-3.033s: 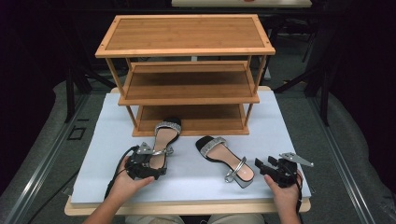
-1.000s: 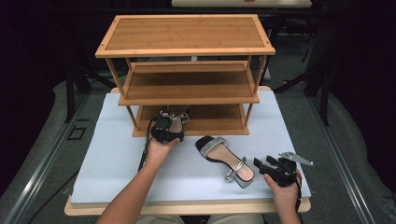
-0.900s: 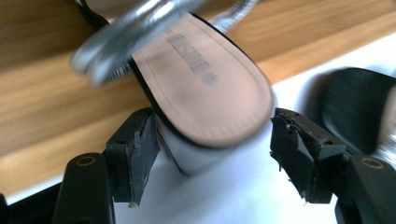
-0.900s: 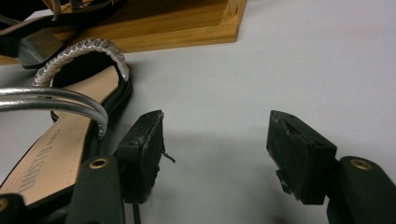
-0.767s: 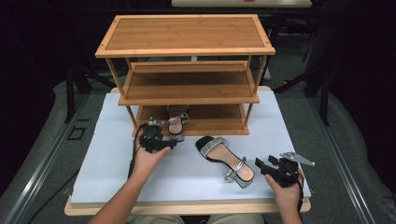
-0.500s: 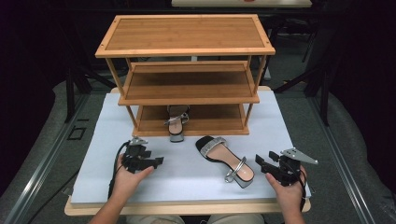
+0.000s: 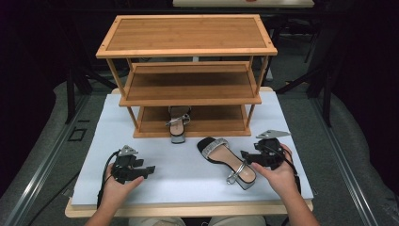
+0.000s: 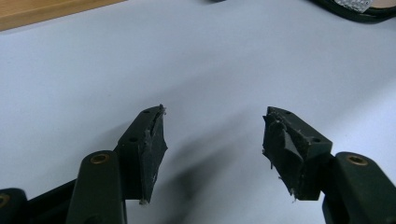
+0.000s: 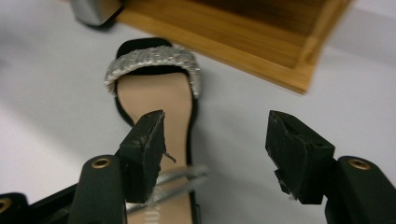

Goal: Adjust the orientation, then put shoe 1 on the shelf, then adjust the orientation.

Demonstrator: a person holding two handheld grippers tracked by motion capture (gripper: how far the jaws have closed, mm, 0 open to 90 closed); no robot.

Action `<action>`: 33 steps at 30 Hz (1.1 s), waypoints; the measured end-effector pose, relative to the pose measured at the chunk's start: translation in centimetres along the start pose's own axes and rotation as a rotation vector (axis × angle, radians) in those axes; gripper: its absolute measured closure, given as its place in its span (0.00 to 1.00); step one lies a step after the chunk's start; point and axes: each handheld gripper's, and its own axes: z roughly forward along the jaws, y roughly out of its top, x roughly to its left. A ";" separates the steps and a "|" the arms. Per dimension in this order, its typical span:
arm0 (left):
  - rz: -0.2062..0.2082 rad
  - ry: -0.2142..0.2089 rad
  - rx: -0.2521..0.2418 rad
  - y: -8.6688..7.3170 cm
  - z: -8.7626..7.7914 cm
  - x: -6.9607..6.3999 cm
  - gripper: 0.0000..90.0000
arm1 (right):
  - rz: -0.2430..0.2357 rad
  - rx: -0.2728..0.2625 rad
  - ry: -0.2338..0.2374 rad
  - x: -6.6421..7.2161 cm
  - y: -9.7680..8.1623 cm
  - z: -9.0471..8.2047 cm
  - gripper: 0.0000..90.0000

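Loose sandal [image 7: 227, 159] flat on white table [image 7: 179, 174], long axis diagonal: toe toward rack [image 7: 188, 84], heel near right gripper [image 7: 248, 157]. Just left of those jaws, spread, empty. Left gripper [image 7: 147, 170] well apart, also spread. Other sandal [image 7: 178, 123] on bottom shelf.
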 end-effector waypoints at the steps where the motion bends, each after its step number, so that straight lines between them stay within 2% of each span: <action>1: -0.005 0.005 -0.001 0.0 0.0 0.0 0.43 | -0.023 0.021 0.010 0.4 0.5 0.3 0.41; 3: -0.015 -0.005 -0.002 -0.1 0.0 0.3 0.43 | -0.071 0.092 0.024 1.3 1.6 1.3 0.41; 4: -0.015 -0.005 -0.002 -0.1 0.0 0.3 0.43 | -0.071 0.092 0.024 1.3 1.6 1.3 0.41; 8: -0.025 -0.006 0.005 -0.2 0.2 0.5 0.43 | -0.124 0.165 0.065 2.1 2.4 2.4 0.41; 14: -0.013 0.007 0.006 -0.3 0.4 0.2 0.43 | -0.137 0.313 0.108 2.5 3.4 3.6 0.39; 17: -0.013 0.008 0.009 -0.3 0.4 0.2 0.43 | -0.161 0.380 0.099 2.7 4.1 4.2 0.39; 18: -0.013 0.008 0.010 -0.3 0.4 0.2 0.43 | -0.161 0.380 0.099 2.7 4.1 4.2 0.39; 20: -0.013 0.011 0.005 -0.3 0.3 0.2 0.43 | -0.178 0.421 0.085 2.8 4.4 4.7 0.39; 21: -0.015 0.011 0.005 -0.3 0.2 0.2 0.43 | -0.178 0.421 0.085 2.8 4.4 4.7 0.39; 27: -0.019 0.010 0.006 -0.5 0.2 0.3 0.43 | -0.190 0.504 0.086 3.0 5.1 5.4 0.39; 29: -0.023 0.011 0.004 -0.5 0.1 0.4 0.43 | -0.191 0.533 0.106 3.1 5.4 5.7 0.39; 32: -0.025 0.012 0.007 -0.5 0.2 0.4 0.43 | -0.190 0.548 0.116 3.2 5.6 6.0 0.38; 33: -0.025 0.011 0.009 -0.5 0.2 0.4 0.43 | -0.194 0.562 0.100 3.3 5.6 6.1 0.38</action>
